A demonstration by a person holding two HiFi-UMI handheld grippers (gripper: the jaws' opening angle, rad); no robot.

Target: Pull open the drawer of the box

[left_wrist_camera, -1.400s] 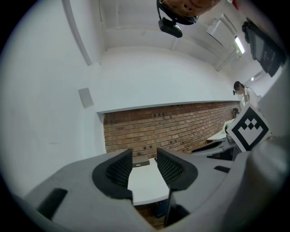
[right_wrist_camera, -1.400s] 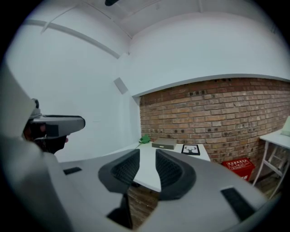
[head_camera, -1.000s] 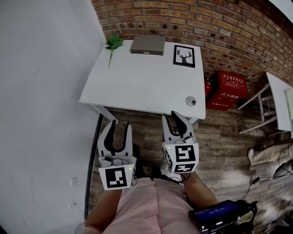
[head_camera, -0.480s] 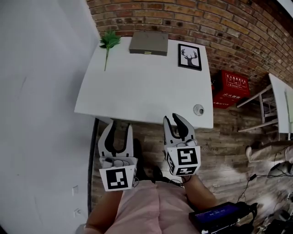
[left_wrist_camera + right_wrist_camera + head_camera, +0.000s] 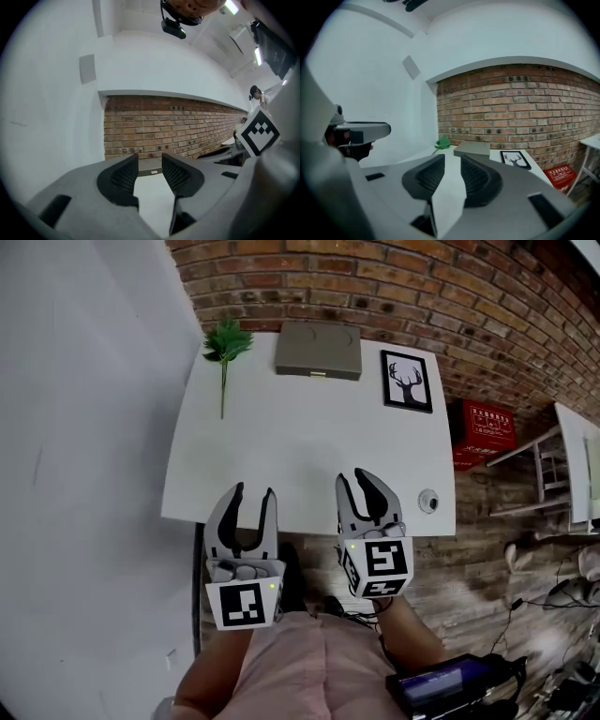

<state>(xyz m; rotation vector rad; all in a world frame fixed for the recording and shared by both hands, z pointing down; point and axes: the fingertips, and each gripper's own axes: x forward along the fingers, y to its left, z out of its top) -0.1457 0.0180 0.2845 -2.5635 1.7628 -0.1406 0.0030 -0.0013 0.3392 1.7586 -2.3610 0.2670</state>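
Left gripper (image 5: 253, 493) and right gripper (image 5: 352, 479) now reach over near edge of smooth white table (image 5: 281, 456), jaws wide, empty. Rough brick wall (image 5: 375, 287) behind; flat grey box (image 5: 319, 350) at far edge, framed deer print (image 5: 407, 381) right, leafy sprig (image 5: 225, 343) left

- Green leafy sprig (image 5: 225, 341): far left corner of the white rectangular table (image 5: 300, 456).
- Black-framed deer picture (image 5: 407, 381): table's far right.
- Red box (image 5: 487, 427): floor beside table's right edge.
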